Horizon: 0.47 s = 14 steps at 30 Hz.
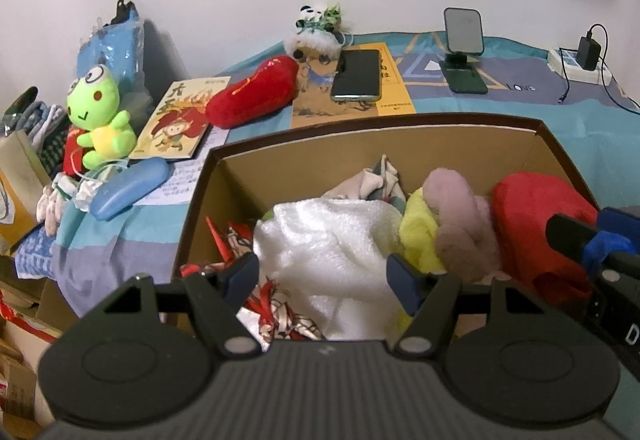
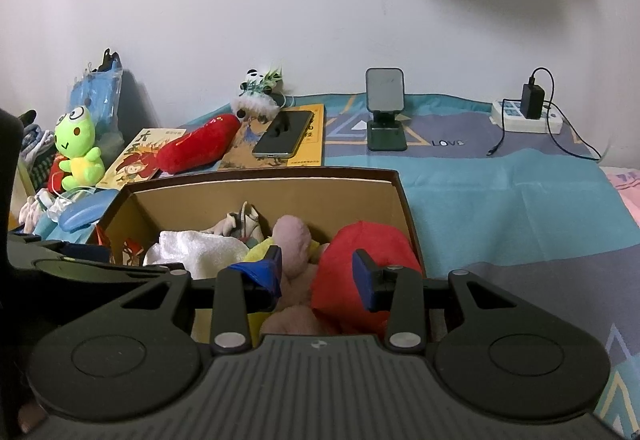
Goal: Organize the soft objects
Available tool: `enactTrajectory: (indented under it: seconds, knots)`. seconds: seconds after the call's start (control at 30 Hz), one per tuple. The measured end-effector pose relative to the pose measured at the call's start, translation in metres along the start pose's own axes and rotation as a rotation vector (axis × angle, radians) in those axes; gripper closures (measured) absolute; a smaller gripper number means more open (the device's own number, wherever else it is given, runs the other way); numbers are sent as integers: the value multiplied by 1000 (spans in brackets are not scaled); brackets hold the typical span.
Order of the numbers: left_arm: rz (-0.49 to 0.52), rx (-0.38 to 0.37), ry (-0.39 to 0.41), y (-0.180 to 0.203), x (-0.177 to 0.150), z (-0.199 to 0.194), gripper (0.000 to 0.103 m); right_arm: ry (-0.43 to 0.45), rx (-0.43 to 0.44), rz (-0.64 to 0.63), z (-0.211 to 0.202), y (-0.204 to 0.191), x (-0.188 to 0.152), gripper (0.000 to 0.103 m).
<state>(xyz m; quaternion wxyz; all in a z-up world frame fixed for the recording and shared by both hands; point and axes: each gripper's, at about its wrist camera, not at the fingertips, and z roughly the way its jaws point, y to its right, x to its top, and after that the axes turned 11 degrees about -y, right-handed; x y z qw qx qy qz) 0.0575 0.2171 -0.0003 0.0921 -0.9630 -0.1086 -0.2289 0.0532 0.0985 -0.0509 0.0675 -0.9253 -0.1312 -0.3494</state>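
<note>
Both grippers hung over the open cardboard box (image 1: 536, 143), which sat on a blue patterned cloth (image 2: 500, 207) against a white wall. Left gripper (image 1: 322, 274): jaws stood wide apart above the white towel (image 1: 328, 240), pads not pressing on it, nothing held. Right gripper (image 2: 316, 272): jaws stood moderately apart, with the pink plush (image 2: 294, 244) and the red soft item (image 2: 360, 248) lying below and between them; whether the pads touched either could not be told, and no grip was evident. Box contents, left to right in the left wrist view: a red-and-white patterned fabric (image 1: 280, 316) at the near left corner, the white towel in the middle, a yellow cloth (image 1: 418, 236), the pink plush, and the red soft item at the right wall; a small pale bundle (image 1: 380, 179) lay toward the far wall. Still outside the box, on the cloth to its left: a green frog plush (image 1: 98, 111) sitting upright, a red plush (image 1: 252, 91) lying across a picture book (image 1: 176, 119), and a blue case (image 1: 128, 185). Behind the box, a phone (image 1: 356, 73) lay on a yellow book. A phone stand (image 2: 386, 111) and a power strip (image 2: 524, 117) with a charger stood farther right, well apart from the box.
</note>
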Motion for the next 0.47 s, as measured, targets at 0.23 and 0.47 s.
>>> enactTrajectory:
  seconds: [0.23,0.47]
  knots:
    - [-26,-23,14,-1,-3,-6,34,-6,9,-20,-1,3,-3,81]
    - [-113,1,73,-2,-9,-21,46,9,54,-60,-5,9,1,81]
